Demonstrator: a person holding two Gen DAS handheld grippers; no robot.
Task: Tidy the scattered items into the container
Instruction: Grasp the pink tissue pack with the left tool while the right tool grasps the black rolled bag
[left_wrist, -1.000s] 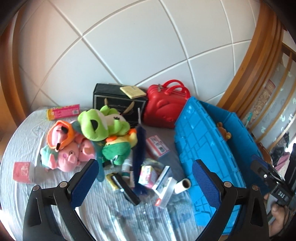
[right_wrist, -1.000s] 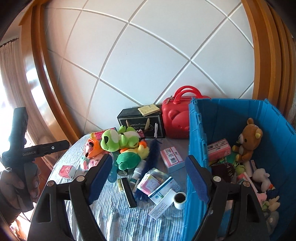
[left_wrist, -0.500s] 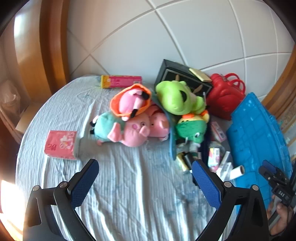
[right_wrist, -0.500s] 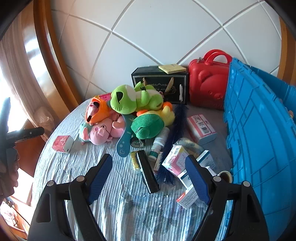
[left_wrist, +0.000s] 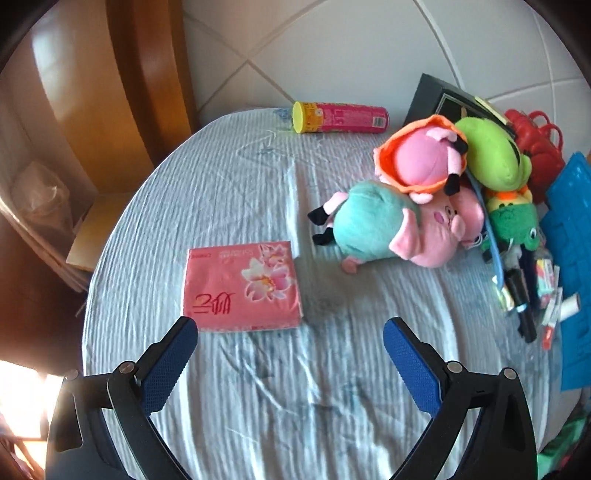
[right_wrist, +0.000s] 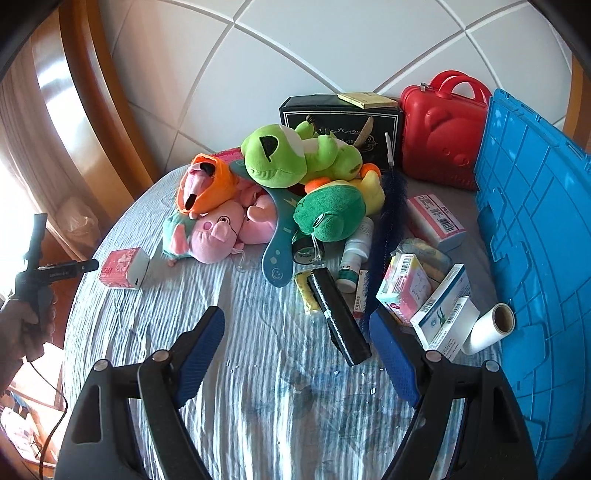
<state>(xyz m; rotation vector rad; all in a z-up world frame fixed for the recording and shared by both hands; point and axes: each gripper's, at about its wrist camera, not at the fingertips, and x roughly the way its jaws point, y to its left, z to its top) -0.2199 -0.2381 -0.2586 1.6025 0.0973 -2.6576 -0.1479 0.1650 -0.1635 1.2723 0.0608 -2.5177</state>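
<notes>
My left gripper (left_wrist: 290, 332) is open, hovering just short of a pink tissue pack (left_wrist: 242, 286) that lies flat on the striped cloth; the pack (right_wrist: 123, 267) also shows in the right wrist view. My right gripper (right_wrist: 297, 325) is open over the cloth, nothing between its fingers; a black rod-shaped item (right_wrist: 338, 314) lies just ahead of its right finger. A heap of plush toys holds a pink pig (left_wrist: 413, 229), a light green frog (right_wrist: 295, 155) and a dark green frog (right_wrist: 328, 212). The blue crate (right_wrist: 535, 229) stands at the right.
A pink tube (left_wrist: 340, 117) lies at the far edge. A black box (right_wrist: 340, 122) and red case (right_wrist: 443, 129) stand against the white panelled wall. Small boxes (right_wrist: 436, 218), a bottle (right_wrist: 354, 251) and a paper roll (right_wrist: 487, 328) lie beside the crate. A hand (right_wrist: 26, 325) holds the left tool.
My left gripper swung left and down from the toy heap to the pink tissue pack. My right gripper dropped and turned left from the crate toward the clutter beside it.
</notes>
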